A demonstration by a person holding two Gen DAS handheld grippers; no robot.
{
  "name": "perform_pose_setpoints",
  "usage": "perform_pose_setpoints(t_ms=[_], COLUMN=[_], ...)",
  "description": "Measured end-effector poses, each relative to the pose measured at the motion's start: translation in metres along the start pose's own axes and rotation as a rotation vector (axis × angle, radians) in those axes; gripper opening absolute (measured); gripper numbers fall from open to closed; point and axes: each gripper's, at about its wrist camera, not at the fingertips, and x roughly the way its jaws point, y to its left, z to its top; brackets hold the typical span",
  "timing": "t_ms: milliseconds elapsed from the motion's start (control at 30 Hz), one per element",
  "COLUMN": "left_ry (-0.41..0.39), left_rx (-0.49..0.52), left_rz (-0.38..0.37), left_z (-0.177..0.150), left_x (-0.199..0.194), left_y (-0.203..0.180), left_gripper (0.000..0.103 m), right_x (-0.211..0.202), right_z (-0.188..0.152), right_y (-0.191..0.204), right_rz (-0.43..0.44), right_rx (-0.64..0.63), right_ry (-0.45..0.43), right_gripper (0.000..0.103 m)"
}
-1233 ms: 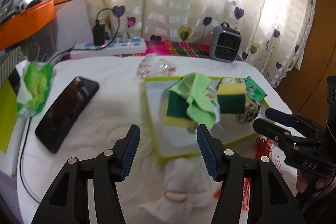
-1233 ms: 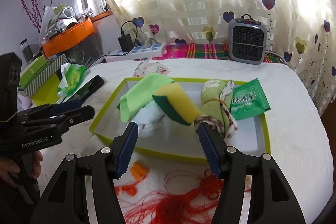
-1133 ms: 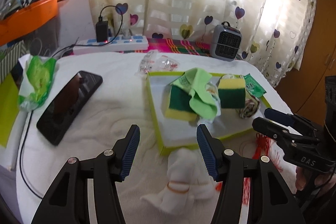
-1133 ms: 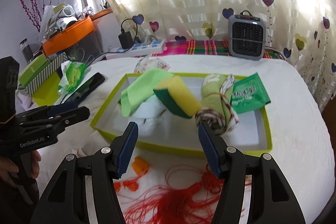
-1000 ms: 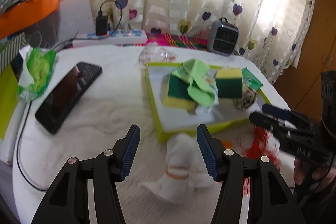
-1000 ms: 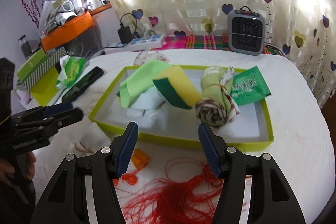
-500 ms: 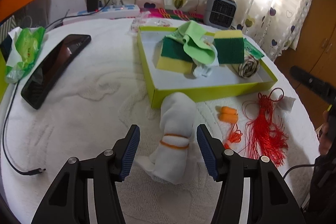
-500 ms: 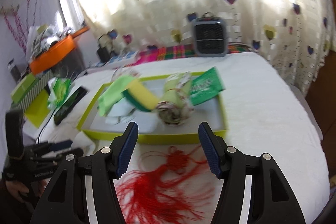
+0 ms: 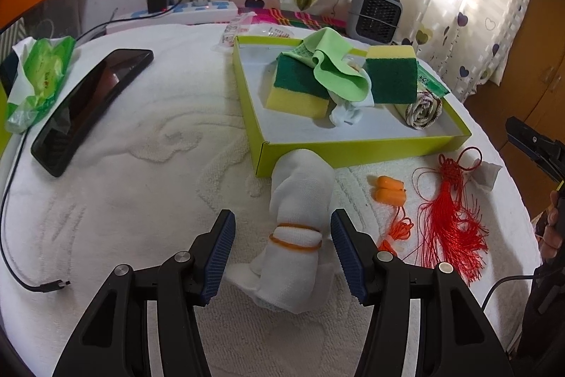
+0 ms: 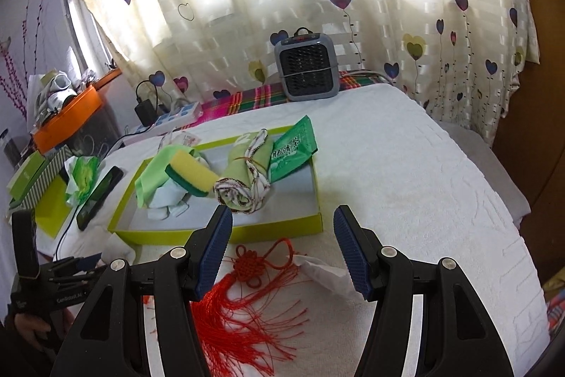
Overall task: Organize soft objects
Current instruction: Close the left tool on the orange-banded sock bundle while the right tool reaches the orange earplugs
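Observation:
A white rolled cloth (image 9: 300, 218) bound with an orange rubber band lies on the white bedspread, just in front of a lime-green tray (image 9: 353, 152). My left gripper (image 9: 280, 251) is open, its fingers on either side of the cloth's banded end. The tray holds two yellow-green sponges (image 9: 296, 87), a light green cloth (image 9: 335, 66), a rolled patterned cloth (image 9: 422, 105) and a green packet (image 10: 293, 151). My right gripper (image 10: 282, 251) is open and empty, held above a red tassel knot (image 10: 247, 292) and a white tissue (image 10: 325, 272).
Orange earplugs (image 9: 386, 193) on a cord lie beside the tassel (image 9: 450, 218). A black phone (image 9: 91, 101) and a green wipes pack (image 9: 39, 76) lie left. A grey heater (image 10: 305, 66) and a power strip (image 9: 197, 11) stand at the back. The bed edge drops off right.
My left gripper has pulled back and dropped toward the white rolled cloth, which now lies between its fingers. My right gripper has drawn back and risen, turning rightward away from the tray.

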Motion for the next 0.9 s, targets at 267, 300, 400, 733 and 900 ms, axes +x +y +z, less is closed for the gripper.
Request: perform_pose_setpoints(t_ms=[267, 300, 400, 733, 900], left_ry=[-0.007, -0.007, -0.004, -0.027, -0.034], left_rx=[-0.024, -0.023, -0.023, -0.046, -0.069], left_rz=[-0.008, -0.011, -0.022, -0.023, -0.011], left_z=[0.001, 0.001, 0.001, 0.001, -0.003], left_x=[0.0, 0.0, 0.002, -0.004, -0.009], left_y=[0.005, 0.004, 0.004, 0.008, 0.015], left_gripper=[0.046, 0.042, 0.032, 0.026, 0.026], right_x=[-0.009, -0.011, -0.016, -0.017, -0.004], right_z=[0.004, 0.004, 0.006, 0.006, 0.001], right_y=[-0.012, -0.014, -0.02, -0.018, 0.009], right_rz=[-0.019, -0.024, -0.033, -0.013, 0.054], right_rx=[0.027, 0.033, 0.049, 0.059, -0.005], right_ry=[-0.03, -0.035, -0.05, -0.047, 0.004], right_gripper=[0.061, 0.061, 0.061, 0.061, 0.061])
